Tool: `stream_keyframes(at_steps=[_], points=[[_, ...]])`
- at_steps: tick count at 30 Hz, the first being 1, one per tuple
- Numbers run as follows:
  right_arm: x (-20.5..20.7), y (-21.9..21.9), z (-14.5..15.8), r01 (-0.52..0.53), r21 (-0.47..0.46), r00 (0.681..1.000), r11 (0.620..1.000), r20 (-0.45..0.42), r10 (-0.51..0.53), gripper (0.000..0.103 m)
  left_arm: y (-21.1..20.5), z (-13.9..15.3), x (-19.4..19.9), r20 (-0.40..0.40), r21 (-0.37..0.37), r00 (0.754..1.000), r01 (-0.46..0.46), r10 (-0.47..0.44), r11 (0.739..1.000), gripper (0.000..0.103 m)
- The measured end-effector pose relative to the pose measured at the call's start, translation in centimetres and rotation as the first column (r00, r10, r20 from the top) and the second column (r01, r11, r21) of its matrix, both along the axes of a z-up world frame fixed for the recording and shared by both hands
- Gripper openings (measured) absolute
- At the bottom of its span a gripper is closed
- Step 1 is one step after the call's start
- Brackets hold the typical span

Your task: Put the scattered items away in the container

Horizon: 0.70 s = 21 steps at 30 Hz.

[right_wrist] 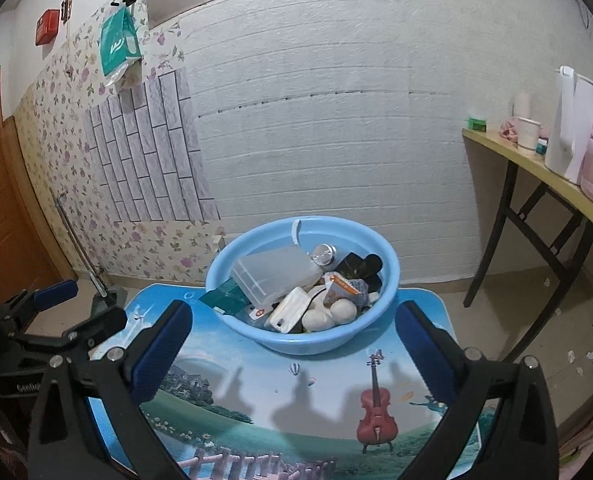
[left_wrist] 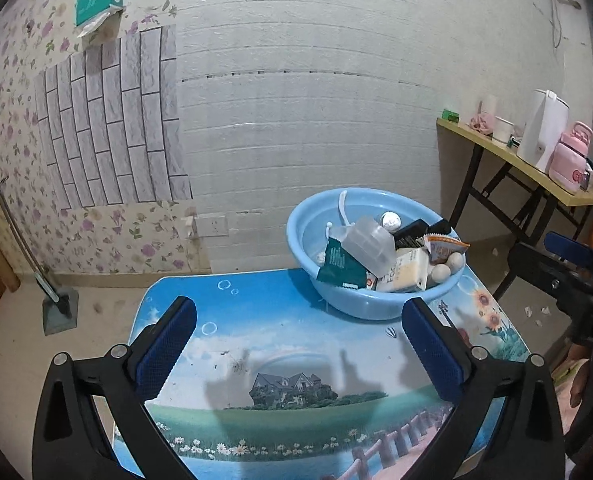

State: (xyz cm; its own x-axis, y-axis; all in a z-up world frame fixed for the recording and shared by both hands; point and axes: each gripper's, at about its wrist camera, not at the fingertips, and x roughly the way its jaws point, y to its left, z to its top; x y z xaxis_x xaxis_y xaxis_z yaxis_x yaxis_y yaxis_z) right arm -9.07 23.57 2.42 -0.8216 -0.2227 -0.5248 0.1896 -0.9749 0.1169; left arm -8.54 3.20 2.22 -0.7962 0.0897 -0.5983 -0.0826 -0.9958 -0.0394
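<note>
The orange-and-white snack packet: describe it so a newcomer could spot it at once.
Start at the blue basin on the picture-printed table. Among the items piled inside, look toward its right side, above two pale egg-like balls. The orange-and-white snack packet is the only orange item, crinkled, beside a black box.

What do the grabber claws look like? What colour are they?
Each gripper has two black plastic arms shaped like a wide V, with round silver screws at the joints. The fingers wear bumpy dark blue pads on their inner faces. The other gripper's black body shows some white letters, too small to read.
</note>
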Motion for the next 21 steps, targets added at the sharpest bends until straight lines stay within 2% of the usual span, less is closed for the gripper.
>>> stream_keyframes(at_steps=[12, 16, 21], points=[[-1.6, 0.3, -1.8, 0.049, 0.036, 0.995, 0.998, 0.088, -0.052, 0.103, -0.1, -1.4, -1.4, 0.067, -0.003, 0.997, -0.034, 0.034, 0.999, 0.103], [-1.8, 0.2, -2.1, 0.044, 0.041, 0.994, 0.998, 0.095, -0.048, 0.103, 0.9, -1.8, -1.8, 0.066, -0.036, 0.997, -0.045, 0.048, 0.998, 0.103], [-1.9, 0.5, -2.4, 0.051, 0.034, 0.994, 0.998, 0.094, -0.054, 0.103, 2.4, -2.5, -2.5, 0.064, -0.057, 0.998, -0.001, 0.004, 0.998, 0.103]])
